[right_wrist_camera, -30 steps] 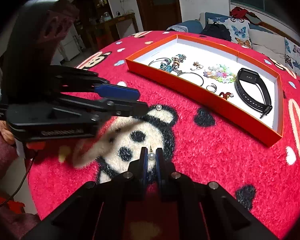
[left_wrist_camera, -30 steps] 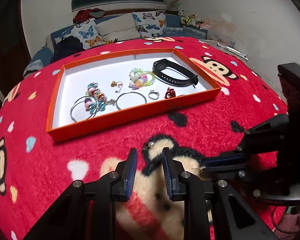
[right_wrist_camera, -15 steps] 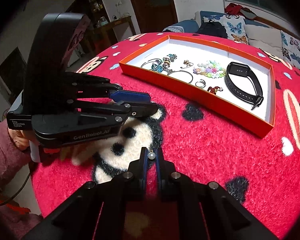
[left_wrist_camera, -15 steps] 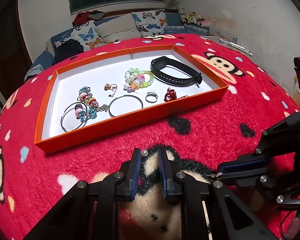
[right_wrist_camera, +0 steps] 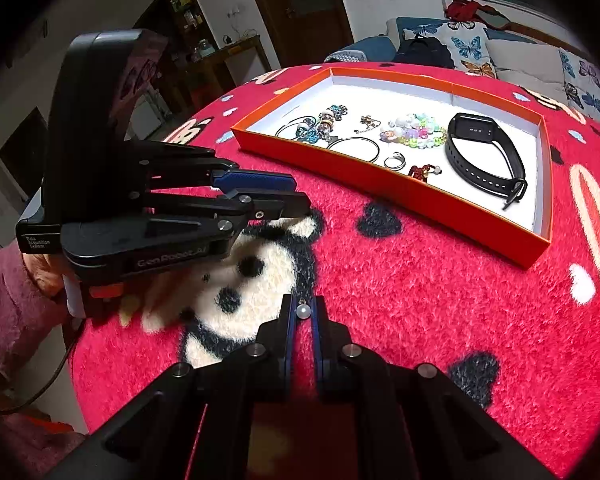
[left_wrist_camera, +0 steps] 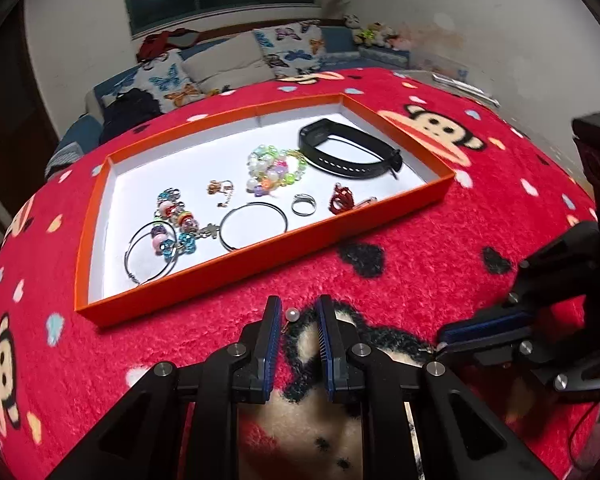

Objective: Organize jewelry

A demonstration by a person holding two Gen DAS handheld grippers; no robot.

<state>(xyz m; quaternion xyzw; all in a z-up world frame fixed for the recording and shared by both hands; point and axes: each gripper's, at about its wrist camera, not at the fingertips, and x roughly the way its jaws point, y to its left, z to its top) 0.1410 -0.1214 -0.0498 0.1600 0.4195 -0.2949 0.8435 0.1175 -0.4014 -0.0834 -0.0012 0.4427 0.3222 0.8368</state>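
Observation:
A small pearl earring [left_wrist_camera: 292, 314] lies on the red cloth between my left gripper's [left_wrist_camera: 299, 316] fingers, close to the left pad. The gap is wider than the pearl, so the jaws stand narrowly open. In the right wrist view that left gripper [right_wrist_camera: 300, 194] hangs low over the cloth. My right gripper [right_wrist_camera: 303, 306] is shut on a second pearl earring [right_wrist_camera: 303, 311], and its tips also show in the left wrist view [left_wrist_camera: 440, 340]. The orange tray [left_wrist_camera: 260, 256] beyond holds a black wristband [left_wrist_camera: 348, 152], bead bracelet [left_wrist_camera: 274, 170], ring [left_wrist_camera: 303, 205] and hoops [left_wrist_camera: 254, 226].
A red monkey-print cloth [right_wrist_camera: 420, 300] covers the round table. A hand in a pink sleeve [right_wrist_camera: 4, 300] holds the left gripper near the table's edge. A sofa with butterfly cushions [left_wrist_camera: 228, 64] stands behind the table. A charm bracelet [left_wrist_camera: 176, 224] and red charm [left_wrist_camera: 342, 200] also lie in the tray.
My left gripper moved forward toward the tray until the pearl, earlier ahead of its tips, sits between its fingers, and its jaws narrowed. The right gripper kept its pearl and place.

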